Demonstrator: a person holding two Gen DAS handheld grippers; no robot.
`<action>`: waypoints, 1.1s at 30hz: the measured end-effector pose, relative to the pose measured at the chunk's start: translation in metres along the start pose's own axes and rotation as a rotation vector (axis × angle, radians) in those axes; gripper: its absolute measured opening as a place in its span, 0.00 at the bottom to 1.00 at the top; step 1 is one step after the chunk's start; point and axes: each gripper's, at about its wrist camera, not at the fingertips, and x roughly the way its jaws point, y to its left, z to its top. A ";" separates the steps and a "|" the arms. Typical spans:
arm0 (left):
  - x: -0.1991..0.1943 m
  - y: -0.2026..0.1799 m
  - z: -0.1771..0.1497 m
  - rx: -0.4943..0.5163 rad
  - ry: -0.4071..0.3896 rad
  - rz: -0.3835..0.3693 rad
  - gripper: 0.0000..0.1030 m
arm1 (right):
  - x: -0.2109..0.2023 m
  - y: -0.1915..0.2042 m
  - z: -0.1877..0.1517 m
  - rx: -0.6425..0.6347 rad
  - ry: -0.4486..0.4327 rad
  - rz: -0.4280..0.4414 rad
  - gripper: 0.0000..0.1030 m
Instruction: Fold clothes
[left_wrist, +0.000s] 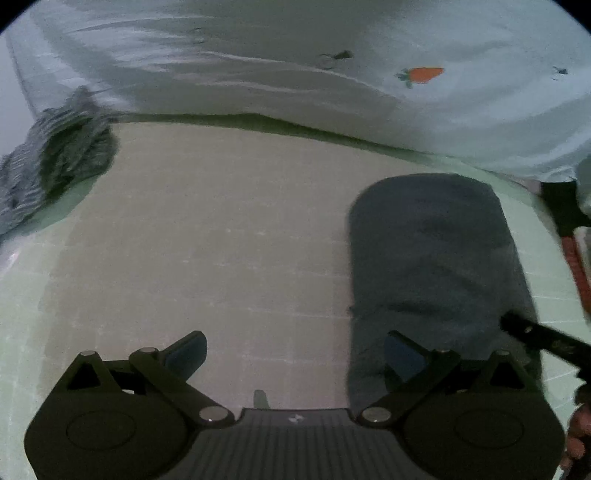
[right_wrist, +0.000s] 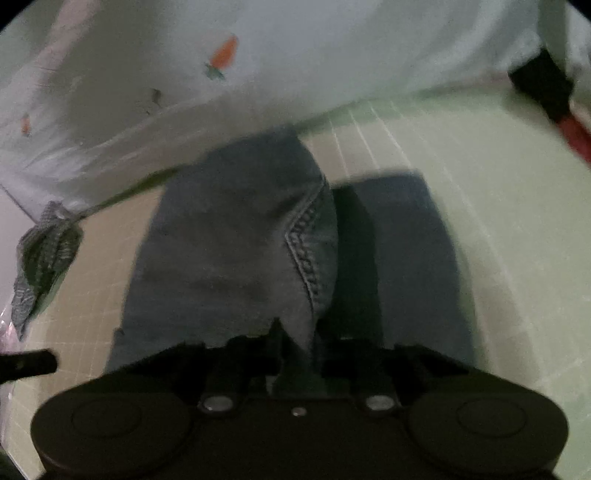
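A pair of blue jeans (left_wrist: 432, 258) lies folded in a long strip on the right side of the green grid mat (left_wrist: 221, 240). My left gripper (left_wrist: 295, 350) stands open just left of the strip, with only mat between its fingers; its right finger (left_wrist: 402, 354) overlaps the denim's near edge. In the right wrist view my right gripper (right_wrist: 295, 347) is shut on a raised fold of the jeans (right_wrist: 236, 240), whose stitched seam (right_wrist: 306, 251) runs down into the jaws. A darker denim layer (right_wrist: 413, 240) lies flat beneath and to the right.
A white sheet with carrot prints (left_wrist: 421, 74) covers the far side beyond the mat. A grey striped cloth (left_wrist: 55, 162) is bunched at the far left corner. A black and red object (right_wrist: 554, 96) sits at the far right. A hand (left_wrist: 576, 435) shows at the right edge.
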 end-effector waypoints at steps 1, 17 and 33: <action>0.000 -0.006 0.002 0.018 -0.006 -0.014 0.98 | -0.012 -0.003 0.004 0.022 -0.033 0.017 0.12; 0.051 -0.070 0.012 0.091 0.096 -0.207 0.98 | -0.008 -0.094 0.001 0.177 0.064 -0.088 0.77; 0.115 -0.084 0.023 0.013 0.212 -0.371 0.58 | 0.041 -0.098 0.020 0.165 0.139 0.037 0.75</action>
